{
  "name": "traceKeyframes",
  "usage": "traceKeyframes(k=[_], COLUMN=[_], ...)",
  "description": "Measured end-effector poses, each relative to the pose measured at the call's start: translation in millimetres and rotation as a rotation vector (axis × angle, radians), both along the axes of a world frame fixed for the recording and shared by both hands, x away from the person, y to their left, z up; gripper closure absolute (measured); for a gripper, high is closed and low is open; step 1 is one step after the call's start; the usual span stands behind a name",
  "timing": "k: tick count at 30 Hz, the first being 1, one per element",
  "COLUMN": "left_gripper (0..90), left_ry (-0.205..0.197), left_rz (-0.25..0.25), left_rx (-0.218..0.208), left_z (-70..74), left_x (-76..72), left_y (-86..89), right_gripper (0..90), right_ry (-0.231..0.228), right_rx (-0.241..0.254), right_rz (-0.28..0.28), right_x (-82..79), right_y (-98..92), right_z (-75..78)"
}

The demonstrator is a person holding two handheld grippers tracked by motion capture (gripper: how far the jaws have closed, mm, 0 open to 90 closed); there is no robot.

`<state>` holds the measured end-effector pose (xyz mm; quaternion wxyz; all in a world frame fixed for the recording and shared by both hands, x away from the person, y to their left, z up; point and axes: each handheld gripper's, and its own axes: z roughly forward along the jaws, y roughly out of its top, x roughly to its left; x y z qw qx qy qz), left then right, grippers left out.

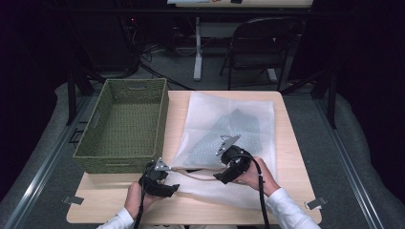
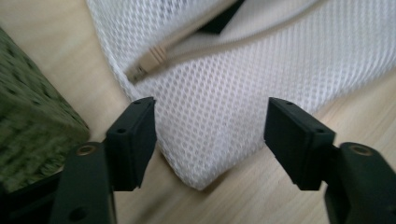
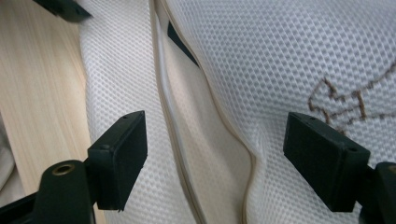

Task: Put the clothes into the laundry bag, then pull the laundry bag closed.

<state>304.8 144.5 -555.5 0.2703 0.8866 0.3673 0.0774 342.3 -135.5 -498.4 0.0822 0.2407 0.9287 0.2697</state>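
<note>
A white mesh bag (image 1: 229, 124) lies flat on the wooden table (image 1: 286, 200), with something dark showing through it. Its beige zipper (image 3: 177, 126) runs along the near edge and stands partly unzipped, a dark gap (image 3: 182, 44) showing inside. My left gripper (image 1: 165, 186) is at the bag's near left corner (image 2: 201, 172); its jaws are open on either side of the corner without touching it (image 2: 210, 140). The zipper pull (image 2: 147, 60) lies just beyond them. My right gripper (image 1: 220, 179) hovers open over the zipper seam (image 3: 215, 158), nothing pressed between its pads.
A green woven basket (image 1: 124, 124) stands empty at the table's left, close to my left gripper (image 2: 28, 121). Brown stitching (image 3: 345, 100) marks the mesh. A folding chair (image 1: 260, 47) stands beyond the table. Bare wood lies along the near edge and right side.
</note>
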Motion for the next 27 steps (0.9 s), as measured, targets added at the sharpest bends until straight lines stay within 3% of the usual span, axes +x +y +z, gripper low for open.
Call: traceKeyframes(k=[10, 15, 20, 27], left_gripper=[49.6, 55.8, 65.9, 77.1], left_ry=[-0.004, -0.005, -0.048, -0.058], left_rz=[0.016, 0.014, 0.007, 0.005], left_rx=[0.004, -0.031, -0.045, -0.064], left_z=[-7.2, -10.2, -13.1, -14.2], left_x=[0.9, 0.8, -4.3, -7.7], left_y=[7.3, 11.0, 11.2, 10.7], right_gripper=[23.7, 25.9, 35.7, 51.4], right_ry=[0.009, -0.011, -0.029, -0.041], right_rx=[-0.008, 0.006, 0.031, 0.048], right_rz=[0.07, 0.094, 0.1, 0.132], right_x=[-4.6, -1.3, 5.2, 11.0], right_y=[29.3, 43.8, 59.4, 79.3], right_z=[-9.9, -14.2, -18.7, -24.7])
